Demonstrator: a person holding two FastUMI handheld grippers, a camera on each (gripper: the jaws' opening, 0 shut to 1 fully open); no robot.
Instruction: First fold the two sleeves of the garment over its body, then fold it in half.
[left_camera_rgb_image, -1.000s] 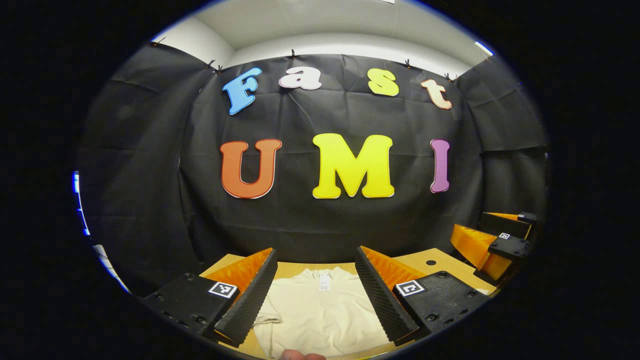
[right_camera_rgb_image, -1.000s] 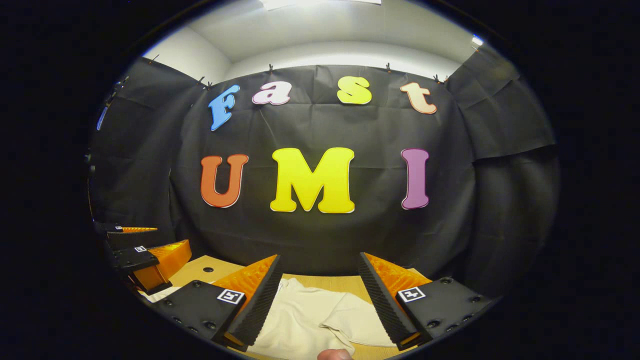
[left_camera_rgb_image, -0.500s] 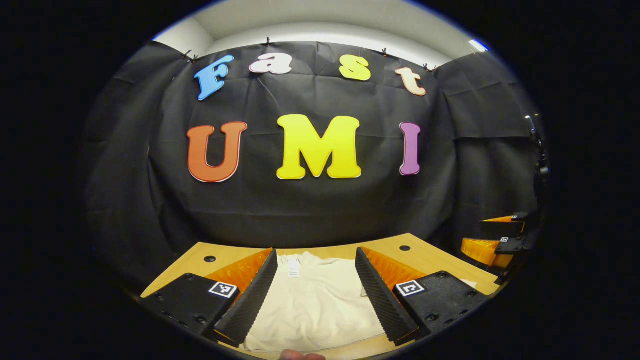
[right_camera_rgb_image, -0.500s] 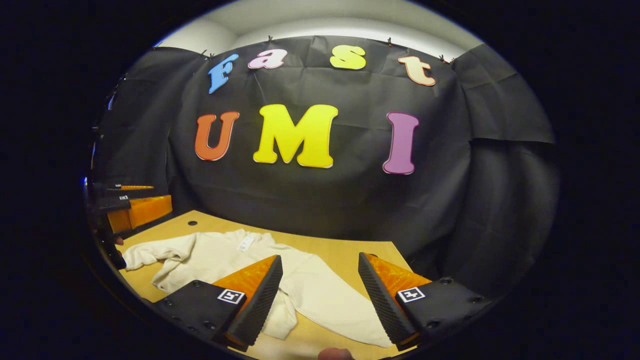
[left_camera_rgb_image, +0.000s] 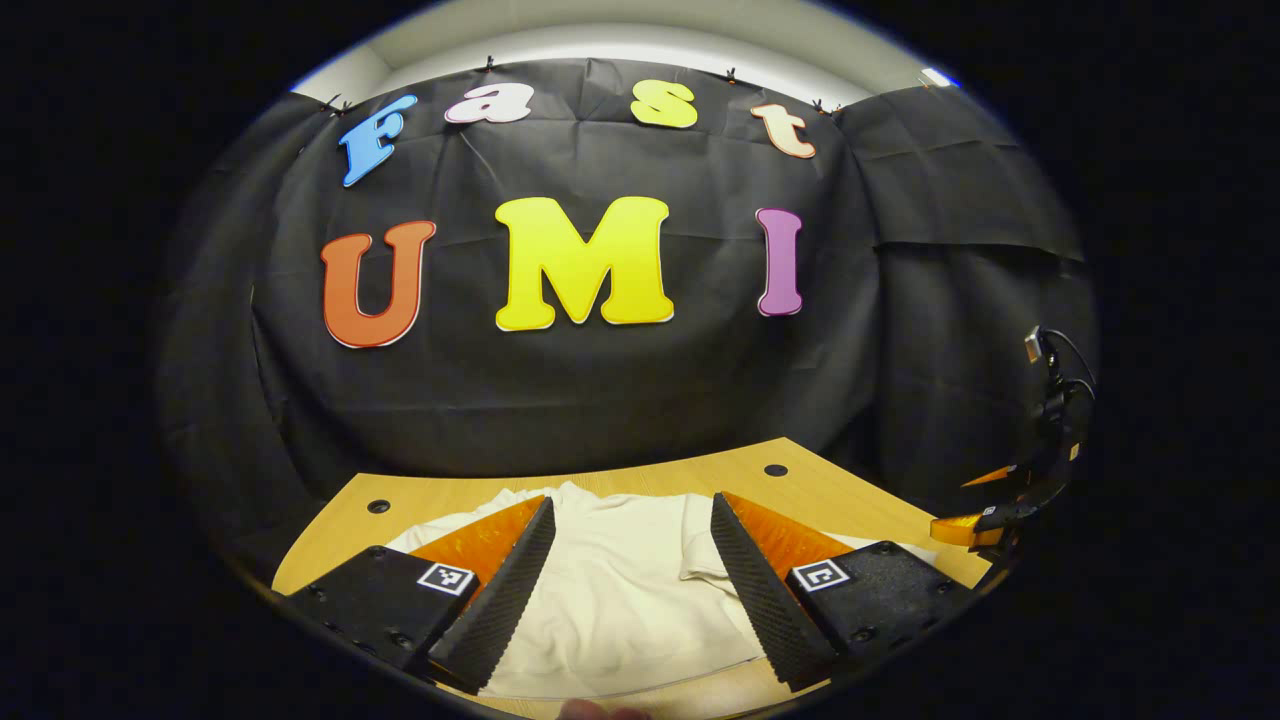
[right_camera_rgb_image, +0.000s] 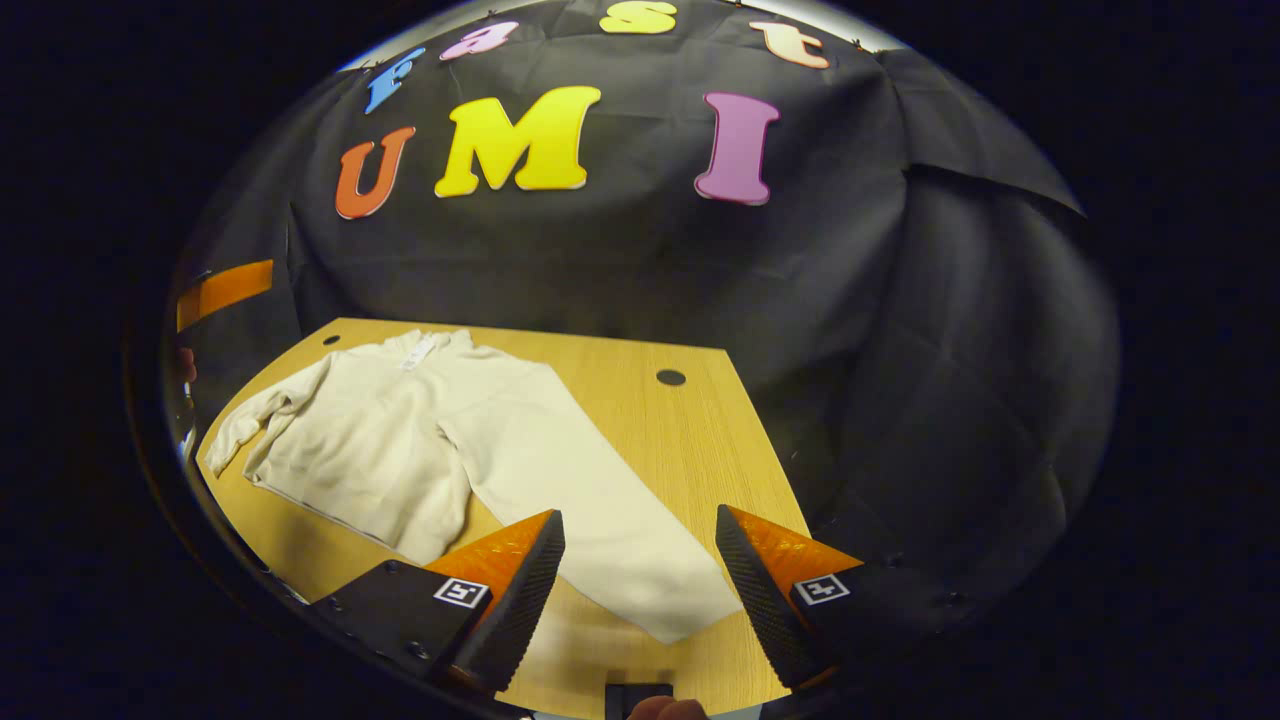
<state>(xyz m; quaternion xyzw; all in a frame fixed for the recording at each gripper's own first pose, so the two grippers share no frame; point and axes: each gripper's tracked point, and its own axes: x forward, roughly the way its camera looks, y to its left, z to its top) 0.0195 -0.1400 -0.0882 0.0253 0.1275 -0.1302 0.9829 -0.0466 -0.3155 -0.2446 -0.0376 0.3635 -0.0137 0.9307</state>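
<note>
A cream long-sleeved garment (right_camera_rgb_image: 370, 440) lies flat on the wooden table (right_camera_rgb_image: 700, 450), collar toward the booth wall. One sleeve (right_camera_rgb_image: 590, 510) stretches out straight, and its cuff end lies below my right gripper (right_camera_rgb_image: 640, 520), which hovers open above it. The other sleeve (right_camera_rgb_image: 250, 425) is bunched at the far left. In the left gripper view the garment body (left_camera_rgb_image: 620, 590) spreads under my left gripper (left_camera_rgb_image: 630, 502), open and held above the cloth. The right gripper (left_camera_rgb_image: 985, 522) shows at the far right edge there; the left gripper (right_camera_rgb_image: 225, 290) shows at the left edge of the right gripper view.
The table has round holes near its back corners (right_camera_rgb_image: 671, 377) (right_camera_rgb_image: 331, 340). Its right edge (right_camera_rgb_image: 790, 500) drops off close beside the sleeve. Black cloth walls close in behind and to the right. A thumb (right_camera_rgb_image: 665, 708) shows at the bottom.
The right gripper has swung rightward and tilted down, from over the body to over the outstretched sleeve's end. The left gripper's view has turned a little; more table shows.
</note>
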